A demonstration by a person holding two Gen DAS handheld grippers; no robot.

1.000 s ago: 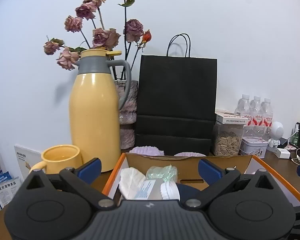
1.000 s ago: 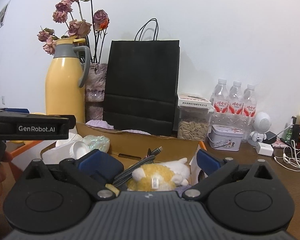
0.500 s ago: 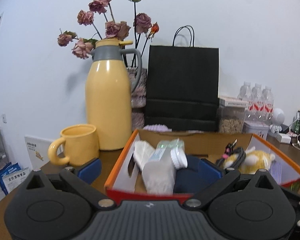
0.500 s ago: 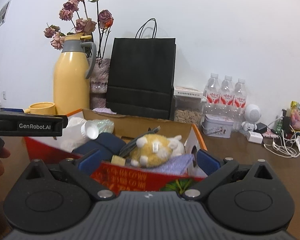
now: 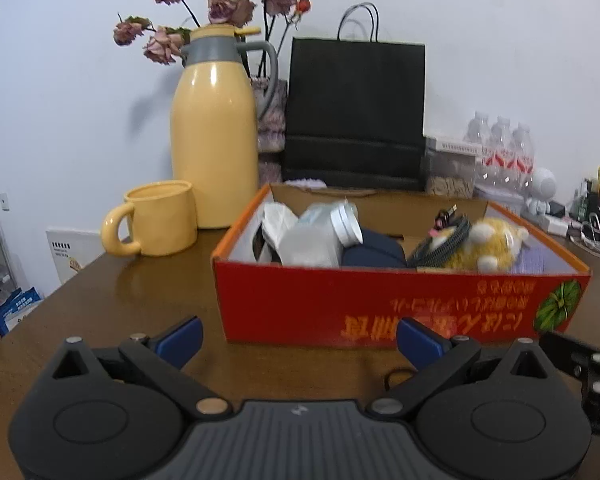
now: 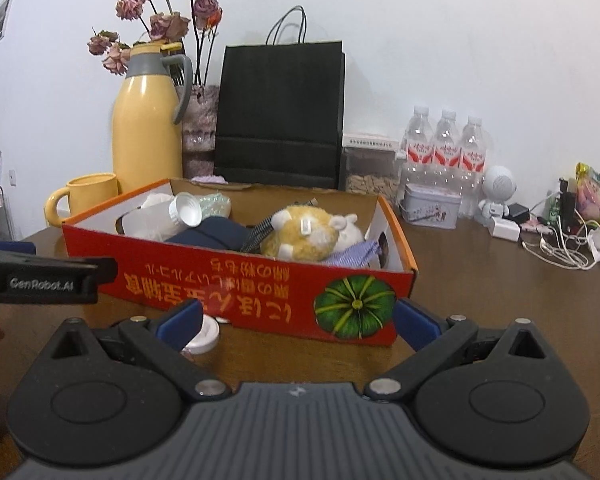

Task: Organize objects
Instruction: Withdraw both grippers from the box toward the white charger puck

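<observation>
Left gripper (image 5: 298, 338) and right gripper (image 6: 296, 322) both spread wide and empty, low in frame just short of the red cardboard box (image 5: 380, 304). Box mid-frame on the brown counter (image 5: 112, 296), holding a yellow plush toy (image 6: 304, 236), white-capped jar (image 5: 320, 236) and dark blue pouch (image 5: 374, 250). Yellow mug (image 5: 160, 218) and yellow thermos jug (image 5: 214, 132) upper left of the box.

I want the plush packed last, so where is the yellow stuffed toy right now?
In both wrist views the yellow stuffed toy lies inside the red box, toward its right end, beside the dark braided cable.
</observation>
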